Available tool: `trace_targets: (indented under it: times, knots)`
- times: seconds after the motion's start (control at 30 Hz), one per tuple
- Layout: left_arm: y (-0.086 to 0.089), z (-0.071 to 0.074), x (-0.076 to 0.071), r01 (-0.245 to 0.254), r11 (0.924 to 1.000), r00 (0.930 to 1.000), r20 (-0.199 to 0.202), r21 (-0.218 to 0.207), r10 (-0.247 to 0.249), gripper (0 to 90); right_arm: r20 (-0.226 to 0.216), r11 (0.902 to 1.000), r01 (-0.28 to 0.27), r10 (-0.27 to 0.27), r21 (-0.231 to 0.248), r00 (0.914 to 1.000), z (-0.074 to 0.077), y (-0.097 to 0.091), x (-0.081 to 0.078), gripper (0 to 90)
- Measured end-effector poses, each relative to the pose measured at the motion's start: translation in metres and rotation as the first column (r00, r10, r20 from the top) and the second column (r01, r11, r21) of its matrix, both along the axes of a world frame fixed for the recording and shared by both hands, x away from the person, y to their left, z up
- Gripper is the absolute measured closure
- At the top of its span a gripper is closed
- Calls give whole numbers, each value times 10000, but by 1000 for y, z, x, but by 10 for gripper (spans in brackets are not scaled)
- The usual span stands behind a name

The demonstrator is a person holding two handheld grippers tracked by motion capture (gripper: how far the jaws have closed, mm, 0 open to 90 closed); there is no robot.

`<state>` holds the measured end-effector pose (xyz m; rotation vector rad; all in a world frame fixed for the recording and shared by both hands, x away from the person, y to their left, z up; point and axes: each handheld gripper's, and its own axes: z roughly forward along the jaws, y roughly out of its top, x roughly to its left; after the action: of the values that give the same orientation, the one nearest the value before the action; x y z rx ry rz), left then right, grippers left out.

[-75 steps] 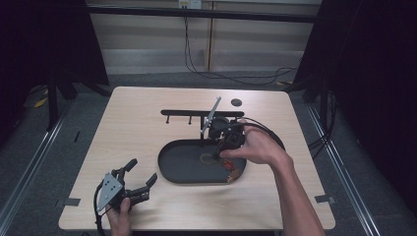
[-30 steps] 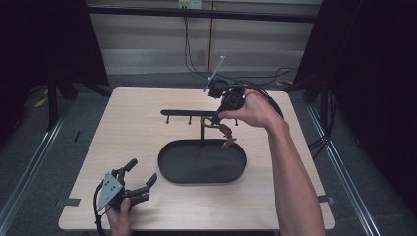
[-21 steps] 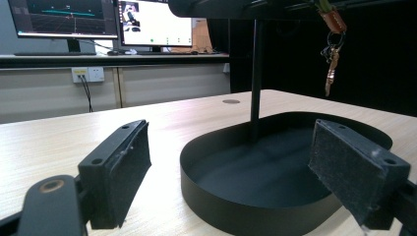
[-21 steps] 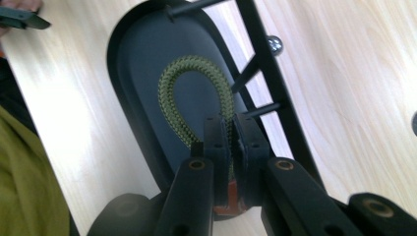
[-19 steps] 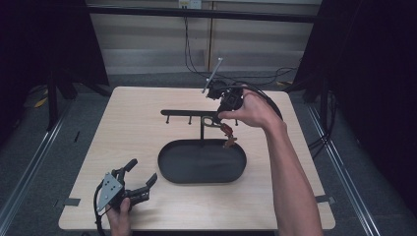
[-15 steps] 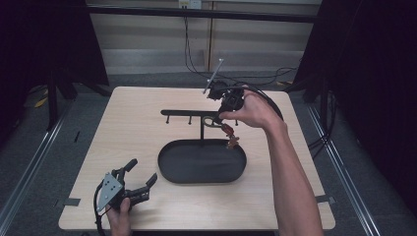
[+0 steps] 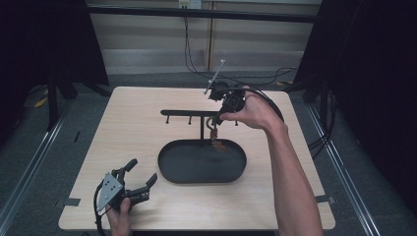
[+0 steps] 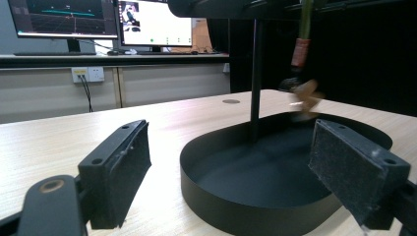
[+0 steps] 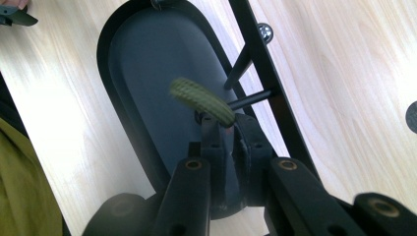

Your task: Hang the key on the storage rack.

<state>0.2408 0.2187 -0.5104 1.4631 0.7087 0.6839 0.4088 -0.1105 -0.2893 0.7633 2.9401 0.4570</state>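
Two hand-held grippers are in use. The right hand-held gripper [image 7: 215, 123] points down over the middle of the table [image 7: 137, 132], its jaws pressed together on a green cord loop [image 9: 202, 101] that hooks over a peg [image 9: 251, 98] of the black rack [image 7: 189, 113]. From that loop a small brown ornament [image 7: 215, 142] hangs at the far rim of the black oval tray [image 7: 202, 162]; in the left gripper view it is blurred. The left hand-held gripper [image 7: 137, 184] rests near the table's near left corner, jaws spread with nothing between them, facing the tray. Past the table's edge, two monitors [image 8: 98, 19] sit on a counter; their screen contents are too small to read. No brand or label can be read anywhere.
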Motion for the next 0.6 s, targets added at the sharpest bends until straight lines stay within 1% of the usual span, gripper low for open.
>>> trace_targets:
  times: [0.07,0.1,0.17,0.2,0.27,0.33,0.37,0.5,0.53,0.6]
  knots:
    - [0,0,0,-2,10000,10000,-8,-69,2,155,-8,10000,15,-15,-20,10000,0,-1,0,837]
    - [0,0,0,1,10000,10000,-4,19,-1,155,1,10000,53,-53,-31,10000,-1,-1,0,828]
    - [0,0,0,0,10000,10000,-2,15,0,155,9,10000,82,-82,-11,10000,-1,-1,0,815]
    - [0,0,0,4,10000,10000,2,-10,-4,155,32,10000,35,-35,38,10000,0,-1,1,813]
    - [1,0,0,9,10000,10000,7,78,-9,155,2,9998,-37,37,170,10000,1,-1,1,816]
    - [0,0,0,7,10000,10000,5,69,-7,155,-26,10000,14,-14,56,10000,1,1,0,819]
    - [0,0,0,4,10000,10000,3,-7,-4,155,-40,10000,-1,1,79,10000,1,1,0,819]
    - [0,0,0,0,10000,10000,-3,20,0,155,-35,10000,50,-50,46,10000,0,0,0,810]
    - [0,0,0,-6,10000,10000,-4,-29,6,155,-100,10000,11,-10,81,9999,0,0,1,799]
    - [0,0,0,3,10000,10000,-2,13,-3,155,-185,9998,10,-6,178,9998,1,-2,1,781]
